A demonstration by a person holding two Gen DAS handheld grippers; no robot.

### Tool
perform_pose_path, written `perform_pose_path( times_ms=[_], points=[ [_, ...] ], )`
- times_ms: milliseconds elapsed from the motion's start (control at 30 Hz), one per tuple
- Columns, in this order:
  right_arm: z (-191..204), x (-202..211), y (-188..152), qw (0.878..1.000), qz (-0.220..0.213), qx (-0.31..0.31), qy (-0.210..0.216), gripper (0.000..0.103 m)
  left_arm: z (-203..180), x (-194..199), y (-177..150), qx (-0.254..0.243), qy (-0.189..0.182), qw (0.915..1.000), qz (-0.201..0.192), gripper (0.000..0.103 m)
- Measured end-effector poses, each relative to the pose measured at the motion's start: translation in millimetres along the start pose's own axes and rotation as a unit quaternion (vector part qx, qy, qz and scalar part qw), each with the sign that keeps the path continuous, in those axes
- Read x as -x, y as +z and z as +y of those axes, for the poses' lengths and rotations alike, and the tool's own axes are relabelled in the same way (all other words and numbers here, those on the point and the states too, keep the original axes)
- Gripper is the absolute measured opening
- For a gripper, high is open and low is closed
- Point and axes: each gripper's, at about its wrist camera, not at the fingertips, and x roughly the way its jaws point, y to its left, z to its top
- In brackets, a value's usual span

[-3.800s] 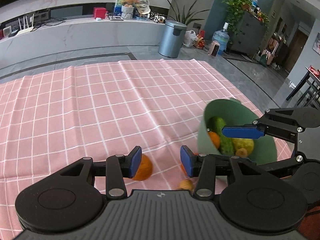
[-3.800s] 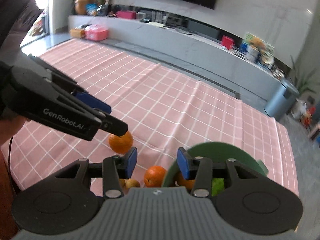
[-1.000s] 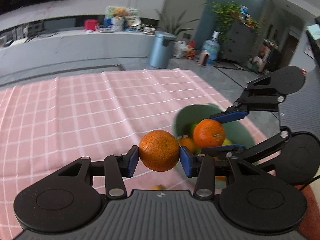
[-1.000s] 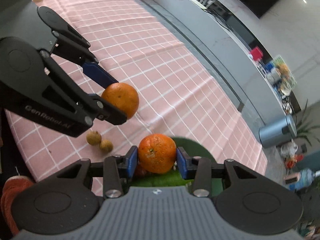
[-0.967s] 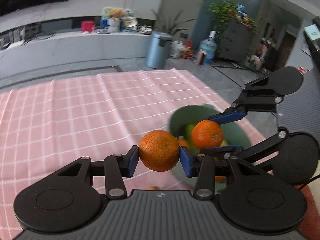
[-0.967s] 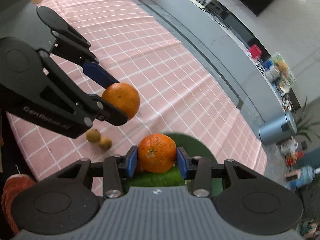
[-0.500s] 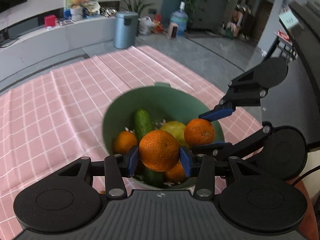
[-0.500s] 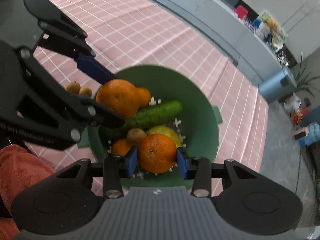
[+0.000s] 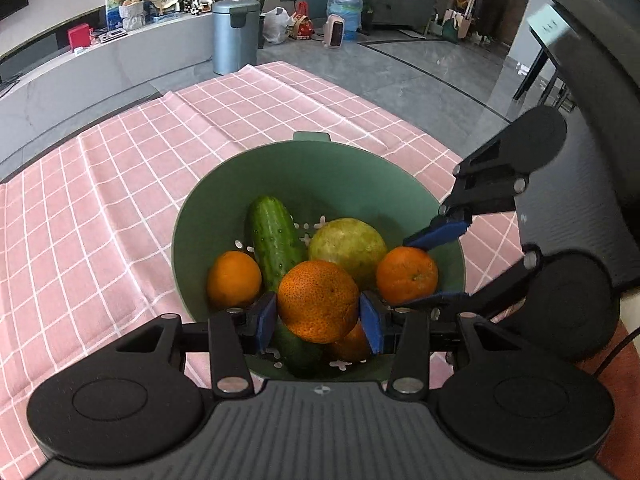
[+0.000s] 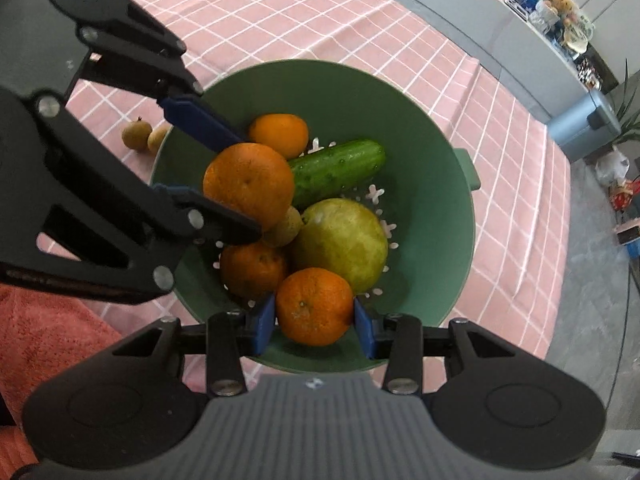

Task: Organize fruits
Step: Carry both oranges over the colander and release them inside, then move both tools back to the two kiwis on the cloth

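A green colander bowl (image 9: 320, 168) (image 10: 432, 128) stands on the pink checked cloth. It holds a cucumber (image 9: 274, 236) (image 10: 336, 170), a pale green round fruit (image 9: 348, 246) (image 10: 342, 240) and oranges (image 9: 234, 278) (image 10: 280, 130). My left gripper (image 9: 319, 316) is shut on an orange (image 9: 318, 300) (image 10: 248, 184) above the bowl. My right gripper (image 10: 315, 322) is shut on another orange (image 10: 314, 306) (image 9: 406, 274), also over the bowl, beside the left one.
Two small brown fruits (image 10: 144, 134) lie on the cloth (image 9: 100, 200) just left of the bowl. The table's far edge drops to a grey floor with a bin (image 9: 235, 36). A dark chair (image 9: 592, 128) stands at the right.
Both grippers took an orange each off the cloth, lifted it and carried it over the green bowl. In the last half second both have sunk lower toward the fruit.
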Motion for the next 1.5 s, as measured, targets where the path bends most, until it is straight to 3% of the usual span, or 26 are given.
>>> perform_pose_path(
  times_ms=[300, 733, 1133, 1500],
  points=[
    [-3, -3, 3, 1.000, 0.012, -0.009, 0.007, 0.039, 1, -2, -3, 0.015, 0.008, 0.9996, 0.021, 0.053],
    [3, 9, 4, 1.000, -0.005, -0.002, -0.021, 0.039, 1, 11, -2, 0.008, 0.047, 0.9988, 0.008, 0.068],
    [15, 52, 15, 0.995, -0.079, -0.006, -0.062, 0.050, 3, 58, -1, 0.012, 0.057, 0.9972, -0.046, 0.073],
    [52, 63, 34, 0.989, -0.143, 0.007, -0.042, 0.054, 32, 97, -23, 0.027, 0.072, 0.9945, -0.072, 0.072]
  ],
)
